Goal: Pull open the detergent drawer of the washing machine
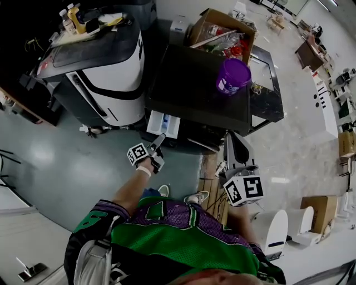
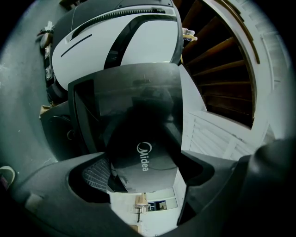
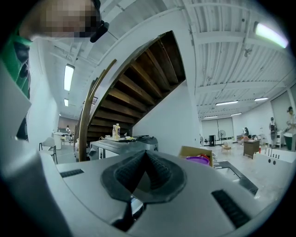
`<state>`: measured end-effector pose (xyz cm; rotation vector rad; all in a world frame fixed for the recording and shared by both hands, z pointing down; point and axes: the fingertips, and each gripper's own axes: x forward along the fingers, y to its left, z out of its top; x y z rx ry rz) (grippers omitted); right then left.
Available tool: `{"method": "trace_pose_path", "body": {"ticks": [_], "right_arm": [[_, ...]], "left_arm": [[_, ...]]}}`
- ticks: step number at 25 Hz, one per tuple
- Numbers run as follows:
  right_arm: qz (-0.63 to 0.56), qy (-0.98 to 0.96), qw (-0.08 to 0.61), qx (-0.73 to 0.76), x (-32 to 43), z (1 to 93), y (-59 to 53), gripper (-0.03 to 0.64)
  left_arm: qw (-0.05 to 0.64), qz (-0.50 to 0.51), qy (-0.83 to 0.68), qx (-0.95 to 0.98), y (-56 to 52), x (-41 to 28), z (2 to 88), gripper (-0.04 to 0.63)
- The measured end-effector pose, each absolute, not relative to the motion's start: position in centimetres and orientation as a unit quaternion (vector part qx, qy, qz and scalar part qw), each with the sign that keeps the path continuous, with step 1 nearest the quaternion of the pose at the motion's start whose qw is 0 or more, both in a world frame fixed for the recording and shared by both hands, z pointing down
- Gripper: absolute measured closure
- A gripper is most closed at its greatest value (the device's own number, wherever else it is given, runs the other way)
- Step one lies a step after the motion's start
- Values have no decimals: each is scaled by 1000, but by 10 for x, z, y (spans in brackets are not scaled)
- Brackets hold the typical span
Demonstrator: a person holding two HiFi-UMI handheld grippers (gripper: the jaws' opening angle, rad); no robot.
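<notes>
Detergent drawer (image 1: 164,123) open, left tool (image 1: 160,139) clamped on its front, arm extended, right tool (image 1: 231,139) closed, empty

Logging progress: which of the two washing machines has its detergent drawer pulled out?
The dark washing machine under the purple bucket, right of the white one: its detergent drawer juts out, gripped by the left hand-held gripper.

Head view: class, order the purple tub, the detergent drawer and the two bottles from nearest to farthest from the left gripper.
1. detergent drawer, at the left gripper's tips.
2. purple tub, upper right, on the washing machine.
3. bottles, far upper left.
</notes>
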<state>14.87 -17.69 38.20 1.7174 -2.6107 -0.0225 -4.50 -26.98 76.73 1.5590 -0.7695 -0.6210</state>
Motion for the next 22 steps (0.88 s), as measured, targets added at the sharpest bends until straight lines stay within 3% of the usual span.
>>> {"method": "trace_pose_path", "body": {"ticks": [22], "right_arm": [[-16, -849, -9, 527, 127, 371, -172, 617]], "left_arm": [[613, -258, -333, 668, -243, -51, 767, 132]]}}
